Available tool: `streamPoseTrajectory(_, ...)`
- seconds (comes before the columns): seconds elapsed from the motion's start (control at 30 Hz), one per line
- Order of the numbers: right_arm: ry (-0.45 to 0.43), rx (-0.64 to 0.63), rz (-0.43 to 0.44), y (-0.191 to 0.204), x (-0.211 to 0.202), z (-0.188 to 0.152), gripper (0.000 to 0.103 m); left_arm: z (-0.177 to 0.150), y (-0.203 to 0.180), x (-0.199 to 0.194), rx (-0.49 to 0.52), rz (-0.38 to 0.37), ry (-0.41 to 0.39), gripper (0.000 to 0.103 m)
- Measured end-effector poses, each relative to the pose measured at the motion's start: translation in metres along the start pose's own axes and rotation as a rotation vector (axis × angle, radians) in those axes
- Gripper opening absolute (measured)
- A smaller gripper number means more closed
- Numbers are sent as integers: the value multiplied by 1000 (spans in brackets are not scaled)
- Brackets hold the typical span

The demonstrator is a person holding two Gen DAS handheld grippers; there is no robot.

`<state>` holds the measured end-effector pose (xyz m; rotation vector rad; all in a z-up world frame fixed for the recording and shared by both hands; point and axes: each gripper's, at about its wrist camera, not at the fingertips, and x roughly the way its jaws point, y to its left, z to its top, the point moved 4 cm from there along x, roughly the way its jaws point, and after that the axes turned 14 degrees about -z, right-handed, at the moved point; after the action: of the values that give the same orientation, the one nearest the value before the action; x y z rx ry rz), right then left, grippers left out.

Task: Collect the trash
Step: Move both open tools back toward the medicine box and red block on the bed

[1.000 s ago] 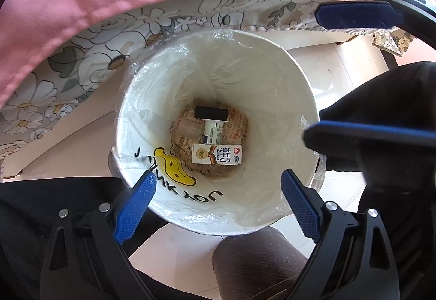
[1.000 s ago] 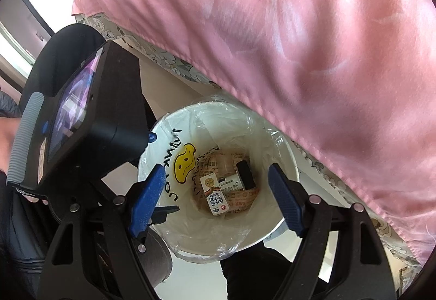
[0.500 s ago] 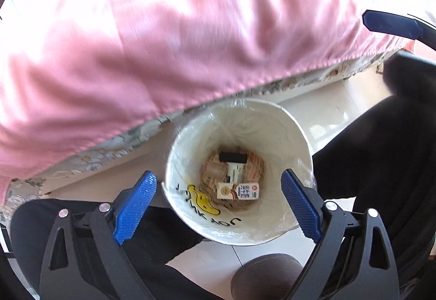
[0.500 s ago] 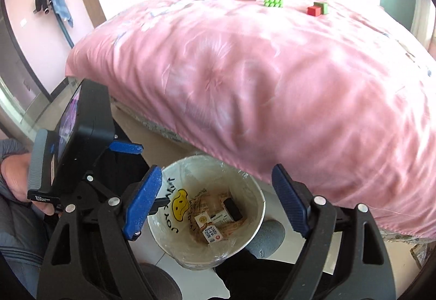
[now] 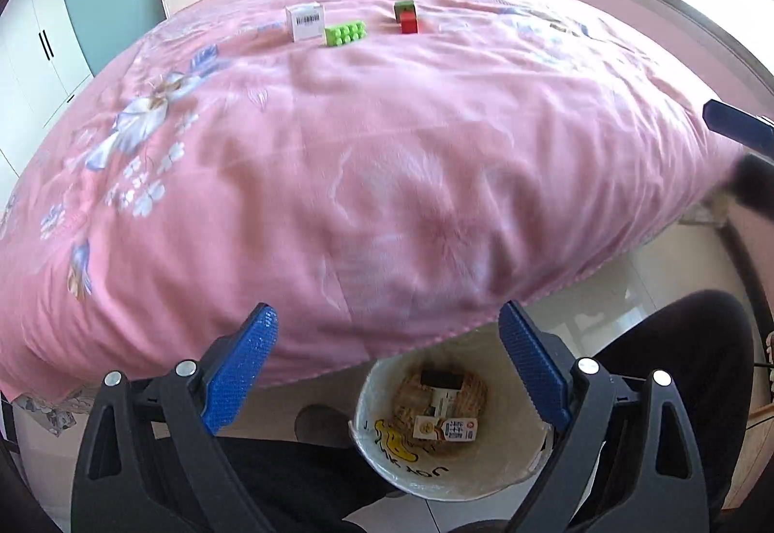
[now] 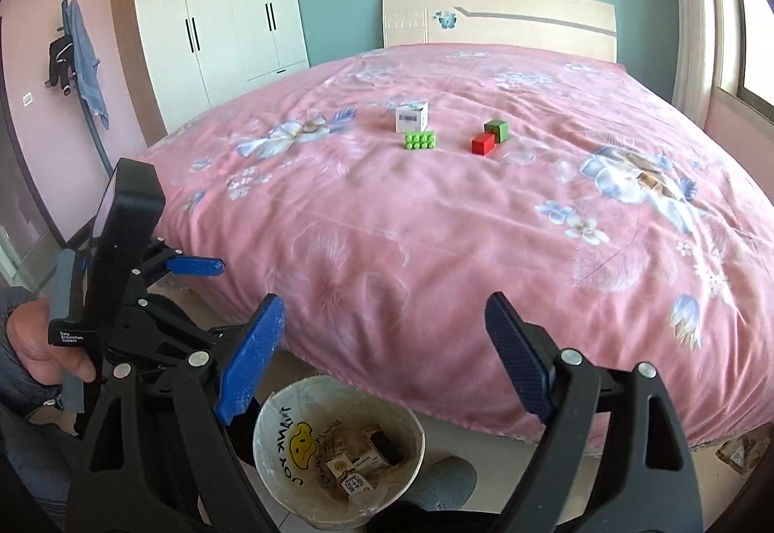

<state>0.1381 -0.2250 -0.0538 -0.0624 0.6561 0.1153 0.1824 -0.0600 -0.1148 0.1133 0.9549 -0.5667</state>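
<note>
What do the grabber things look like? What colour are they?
Each gripper is a black plastic frame with silver screws and two long fingers faced with bumpy blue pads. The left gripper and right gripper look alike. The right view shows the left one carrying a black screen box labelled "Data Acquisition System", with a grey handle.

**Count of Things on the Bed and in the Bin**

On the pink bedspread [image 6: 435, 214] there were four small items: one white box [image 6: 411, 116] with a barcode, one green studded brick [image 6: 419, 140], one red block [image 6: 483, 143] and one green block [image 6: 497, 130]. One trash bin [image 6: 271, 460] stood on the floor. Inside it at least three pieces showed: one milk carton [image 5: 445, 428], one black item [image 5: 440, 379] and one more printed package [image 5: 445, 402]; further wrapping was too unclear to count. One wardrobe [image 6: 217, 35] had three doors.
</note>
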Motion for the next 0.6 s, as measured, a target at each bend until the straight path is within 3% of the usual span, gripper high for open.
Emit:
streamPoseTrajectory(0.23,-46,-18,-19,-14,0,38,85,42,17,-19,-40,45,-97,94)
streamPoseTrajectory(0.47,-29,6,-82,-41,22,61,85,76,47,-23,-68,98,-125,94)
streamPoseTrajectory(0.6,-1,60,-119,-58,41,72,85,96,62,-21,-73,89,-132,94)
